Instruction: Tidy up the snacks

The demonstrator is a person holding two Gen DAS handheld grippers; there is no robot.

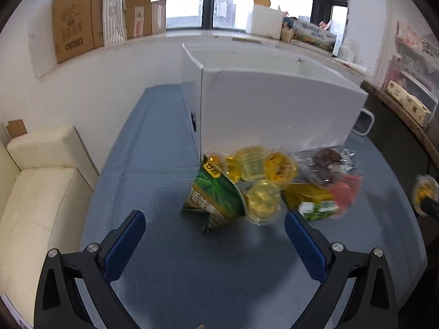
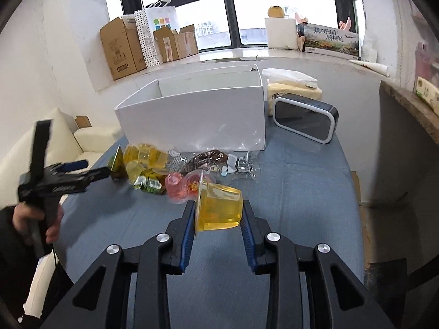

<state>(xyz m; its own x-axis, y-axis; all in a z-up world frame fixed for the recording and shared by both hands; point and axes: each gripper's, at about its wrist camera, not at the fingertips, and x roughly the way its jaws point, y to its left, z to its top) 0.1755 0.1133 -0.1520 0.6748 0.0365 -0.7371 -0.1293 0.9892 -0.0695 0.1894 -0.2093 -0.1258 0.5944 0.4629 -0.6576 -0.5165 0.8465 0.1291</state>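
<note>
The right claw [image 2: 218, 213] is clamped on a yellow jelly cup [image 2: 219, 209], tilted, above the bench [image 2: 301, 192]; the white box [image 2: 197, 115] lies at twelve o'clock. The soft cup may slip out before reaching it. The left claw [image 1: 215, 235] gapes empty, the snack pile [image 1: 263, 183] at twelve o'clock, where crowding may cause a bad pinch.

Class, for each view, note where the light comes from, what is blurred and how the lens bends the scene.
Left wrist view: bright window backlights the room; the snack pile is smeared; the white box edges bow. Right wrist view: same backlight; the left gripper is blurred, the jelly cup in the right gripper sharp; dark corners ring both.
</note>
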